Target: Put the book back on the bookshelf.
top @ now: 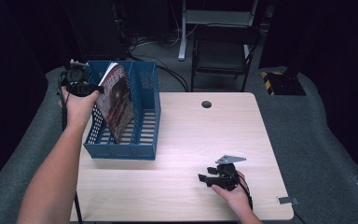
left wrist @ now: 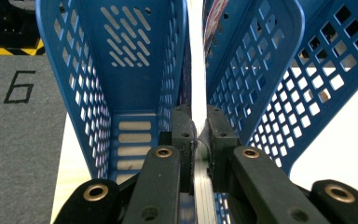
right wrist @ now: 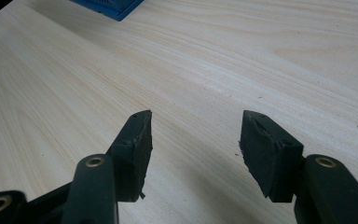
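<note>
Left gripper pinches magazine edge inside rack.

The table has a pale wood-grain top, smooth and matt. On it, the blue file rack looks like hard plastic, perforated and faintly shiny. The magazine inside has a glossy paper cover. The left gripper and right gripper have matt black jaws with brass-coloured rivets; the right one's pads look rough and chipped. Grey carpet-like cloth lies around the table.
</note>
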Demonstrator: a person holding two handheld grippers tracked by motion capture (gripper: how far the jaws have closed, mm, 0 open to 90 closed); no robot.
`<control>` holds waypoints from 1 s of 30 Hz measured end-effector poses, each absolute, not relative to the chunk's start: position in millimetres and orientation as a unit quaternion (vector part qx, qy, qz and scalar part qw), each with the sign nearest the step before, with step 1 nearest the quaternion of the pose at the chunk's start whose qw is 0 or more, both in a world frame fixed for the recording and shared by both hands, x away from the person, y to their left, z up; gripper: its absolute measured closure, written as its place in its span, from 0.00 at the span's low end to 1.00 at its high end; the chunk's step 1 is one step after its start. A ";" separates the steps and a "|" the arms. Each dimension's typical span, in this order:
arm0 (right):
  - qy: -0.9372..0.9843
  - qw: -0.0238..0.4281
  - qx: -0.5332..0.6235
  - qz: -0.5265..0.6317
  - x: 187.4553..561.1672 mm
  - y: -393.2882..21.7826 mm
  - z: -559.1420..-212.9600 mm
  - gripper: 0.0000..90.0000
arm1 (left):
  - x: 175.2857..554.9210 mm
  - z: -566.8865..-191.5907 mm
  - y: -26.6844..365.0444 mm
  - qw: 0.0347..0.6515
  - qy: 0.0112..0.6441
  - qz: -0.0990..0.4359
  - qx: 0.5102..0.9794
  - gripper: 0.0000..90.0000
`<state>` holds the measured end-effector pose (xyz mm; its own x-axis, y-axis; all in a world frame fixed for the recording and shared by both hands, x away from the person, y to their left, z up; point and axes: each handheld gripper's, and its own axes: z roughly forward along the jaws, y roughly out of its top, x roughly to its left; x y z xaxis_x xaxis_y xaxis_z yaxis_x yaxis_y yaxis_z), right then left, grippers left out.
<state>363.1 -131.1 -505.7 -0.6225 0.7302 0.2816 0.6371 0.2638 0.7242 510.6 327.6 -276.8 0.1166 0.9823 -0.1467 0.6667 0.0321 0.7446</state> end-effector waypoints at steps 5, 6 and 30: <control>0.792 0.056 0.433 0.426 362.9 -131.1 -505.6 0.48 | 514.8 -278.2 325.6 0.362 0.623 0.239 0.651 0.94; 0.791 0.055 0.435 0.426 362.9 -131.1 -505.7 0.48 | 515.3 -278.3 325.6 0.361 0.622 0.239 0.652 0.94; 0.793 0.057 0.431 0.428 363.0 -130.9 -505.6 0.49 | 517.1 -293.6 325.2 0.373 0.621 0.254 0.641 0.94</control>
